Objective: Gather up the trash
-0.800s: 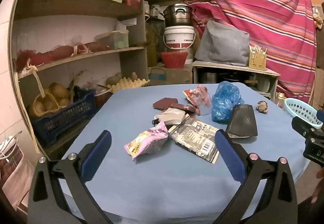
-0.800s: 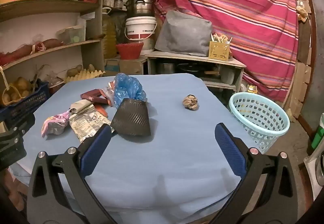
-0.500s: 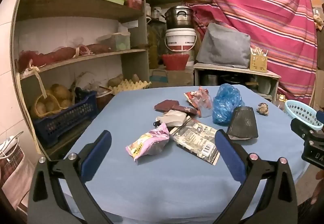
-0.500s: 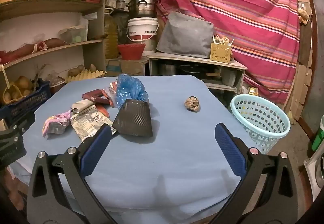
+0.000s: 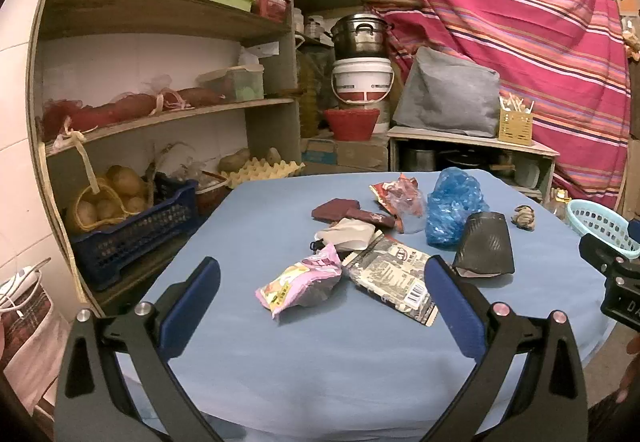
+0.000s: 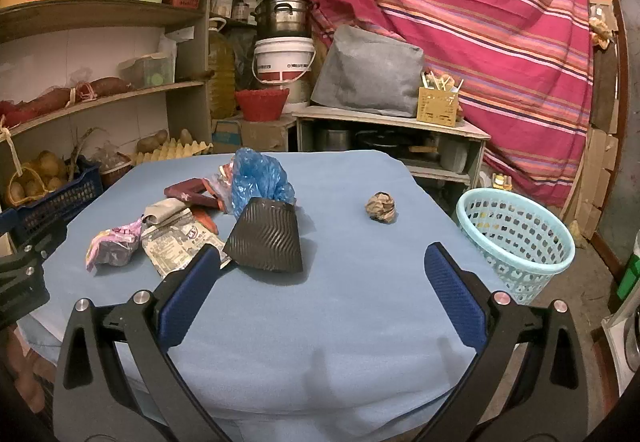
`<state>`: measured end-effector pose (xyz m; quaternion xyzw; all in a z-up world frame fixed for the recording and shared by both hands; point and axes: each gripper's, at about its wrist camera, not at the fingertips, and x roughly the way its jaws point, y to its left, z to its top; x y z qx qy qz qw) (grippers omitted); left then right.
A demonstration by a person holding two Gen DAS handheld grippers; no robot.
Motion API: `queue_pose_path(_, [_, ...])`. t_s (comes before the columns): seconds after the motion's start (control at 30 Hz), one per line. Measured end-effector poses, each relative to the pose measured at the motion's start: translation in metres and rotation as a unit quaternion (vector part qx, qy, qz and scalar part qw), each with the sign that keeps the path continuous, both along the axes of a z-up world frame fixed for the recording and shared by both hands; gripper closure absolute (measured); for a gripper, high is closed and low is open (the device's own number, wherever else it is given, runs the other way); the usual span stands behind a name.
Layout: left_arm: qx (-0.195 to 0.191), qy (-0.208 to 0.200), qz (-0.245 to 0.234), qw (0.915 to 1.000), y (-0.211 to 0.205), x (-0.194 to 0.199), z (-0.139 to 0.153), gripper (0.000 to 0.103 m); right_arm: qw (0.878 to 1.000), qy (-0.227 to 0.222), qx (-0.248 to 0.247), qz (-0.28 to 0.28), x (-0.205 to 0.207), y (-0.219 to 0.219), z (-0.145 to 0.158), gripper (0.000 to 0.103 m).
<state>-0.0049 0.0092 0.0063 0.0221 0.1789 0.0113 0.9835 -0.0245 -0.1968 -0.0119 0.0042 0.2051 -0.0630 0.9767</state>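
The trash is all out on the blue tablecloth (image 6: 340, 322), nothing collected as far as I can see: the pink snack wrapper (image 5: 300, 282) lies just ahead of the left gripper (image 5: 322, 306), between its fingers in the left wrist view, with the printed foil sachet (image 5: 394, 278) touching it and running toward the right-hand finger. Beyond those sit a crumpled whitish paper (image 5: 348, 236), dark red wrappers (image 5: 348, 212), a clear-and-red packet (image 5: 400, 198) and a bunched blue plastic bag (image 5: 452, 208), and the flattened black ribbed cup (image 6: 268, 238) lies just past the right gripper's (image 6: 322, 306) left finger. Both grippers hover over the near edge with fingers spread wide apart and nothing between the pads. The pale blue laundry-style basket (image 6: 516, 242) stands on the floor off to the right, past the right-hand finger, and from here it looks empty, so I'd judge the job is at the very start, every piece left to go. The right wrist view gives the basket whole and the crumpled paper ball (image 6: 380, 206) lying alone, well apart from the pile; the left wrist view shows only the basket's rim but opens up the far wrappers that the blue bag and cup partly hide from the right.
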Motion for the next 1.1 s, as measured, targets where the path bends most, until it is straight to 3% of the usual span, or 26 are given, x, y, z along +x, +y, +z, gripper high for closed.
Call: queue_pose_path(1.1, [0.000, -0.001, 0.000, 1.0000, 0.0033, -0.0009, -0.0009, 0.003, 1.000, 0.005, 0.003, -0.001, 0.0039, -0.0073, -0.0033, 0.004])
